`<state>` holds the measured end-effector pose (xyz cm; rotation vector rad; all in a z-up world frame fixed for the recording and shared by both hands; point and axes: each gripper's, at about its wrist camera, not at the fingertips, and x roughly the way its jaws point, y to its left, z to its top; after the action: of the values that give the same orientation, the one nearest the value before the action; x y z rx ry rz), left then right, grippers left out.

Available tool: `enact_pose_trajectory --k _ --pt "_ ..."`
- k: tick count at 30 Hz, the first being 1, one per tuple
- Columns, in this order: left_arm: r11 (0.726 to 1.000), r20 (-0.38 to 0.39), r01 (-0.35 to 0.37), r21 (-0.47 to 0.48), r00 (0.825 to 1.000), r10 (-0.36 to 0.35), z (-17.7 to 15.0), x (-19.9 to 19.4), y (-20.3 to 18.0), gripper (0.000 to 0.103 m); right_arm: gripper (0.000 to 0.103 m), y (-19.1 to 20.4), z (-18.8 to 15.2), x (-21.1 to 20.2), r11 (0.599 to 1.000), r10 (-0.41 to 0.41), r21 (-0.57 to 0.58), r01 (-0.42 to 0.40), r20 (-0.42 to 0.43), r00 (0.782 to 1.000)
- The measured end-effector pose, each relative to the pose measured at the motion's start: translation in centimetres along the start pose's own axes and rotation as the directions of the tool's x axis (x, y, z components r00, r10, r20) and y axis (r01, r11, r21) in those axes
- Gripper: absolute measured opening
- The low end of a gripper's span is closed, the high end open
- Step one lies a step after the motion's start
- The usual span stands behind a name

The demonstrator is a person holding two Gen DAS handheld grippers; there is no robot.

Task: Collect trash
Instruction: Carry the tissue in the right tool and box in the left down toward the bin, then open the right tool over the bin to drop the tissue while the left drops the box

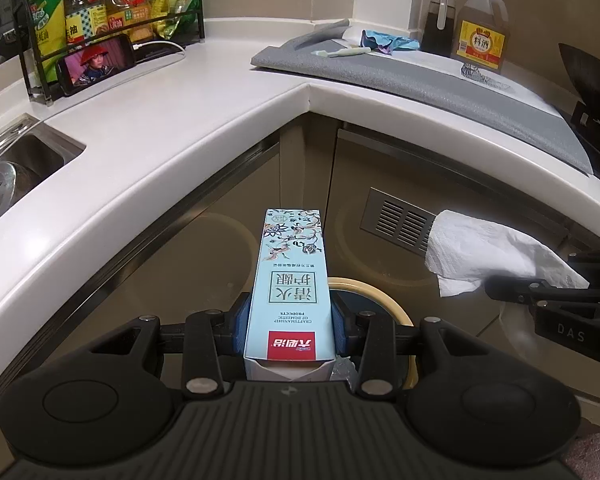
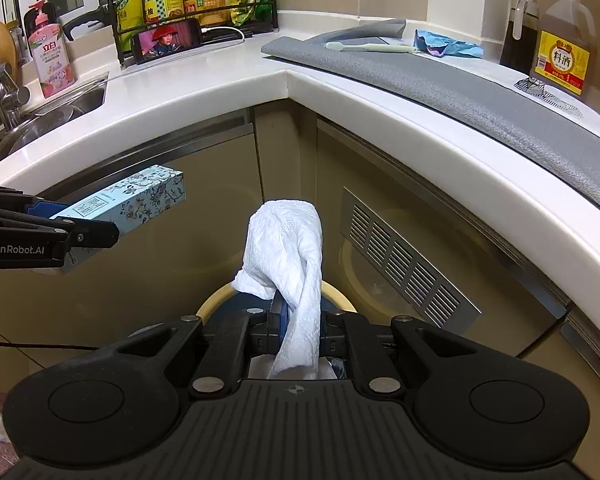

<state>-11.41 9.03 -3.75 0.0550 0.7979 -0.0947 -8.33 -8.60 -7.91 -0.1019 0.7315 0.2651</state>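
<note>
My left gripper (image 1: 289, 320) is shut on a light blue toothpaste box (image 1: 290, 276) with a flower print; its blue pads press the box's two long sides. The same toothpaste box (image 2: 128, 200) shows at the left of the right wrist view. My right gripper (image 2: 300, 320) is shut on a crumpled white paper towel (image 2: 288, 252), which sticks up and droops over the fingers. From the left wrist view the paper towel (image 1: 484, 252) hangs at the right. Both grippers hover above a bin with a cream rim (image 1: 374, 294), the bin rim (image 2: 336, 294) partly hidden below them.
A white L-shaped countertop (image 1: 172, 120) curves around the bin, with beige cabinet doors and a metal vent (image 2: 404, 264) underneath. On it lie a grey mat (image 2: 460, 92), a toothbrush (image 2: 368, 46), a blue wrapper (image 2: 444, 46), sauce bottles, a phone (image 2: 166, 40) and a bottle rack. A sink (image 1: 20, 160) is at the left.
</note>
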Motion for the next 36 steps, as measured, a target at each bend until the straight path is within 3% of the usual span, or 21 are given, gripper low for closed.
enact_pose_trajectory --k 25,36 --pt "1.0 -0.067 0.023 -0.017 0.997 -0.024 0.2 3.7 0.2 0.044 0.01 -0.3 0.3 3.8 1.0 -0.006 0.002 0.006 -0.094 0.996" --pt "0.999 -0.157 0.047 -0.024 0.986 -0.05 -0.3 7.4 0.1 0.044 0.01 -0.3 -0.1 7.2 1.0 -0.006 0.006 0.007 -0.167 0.986"
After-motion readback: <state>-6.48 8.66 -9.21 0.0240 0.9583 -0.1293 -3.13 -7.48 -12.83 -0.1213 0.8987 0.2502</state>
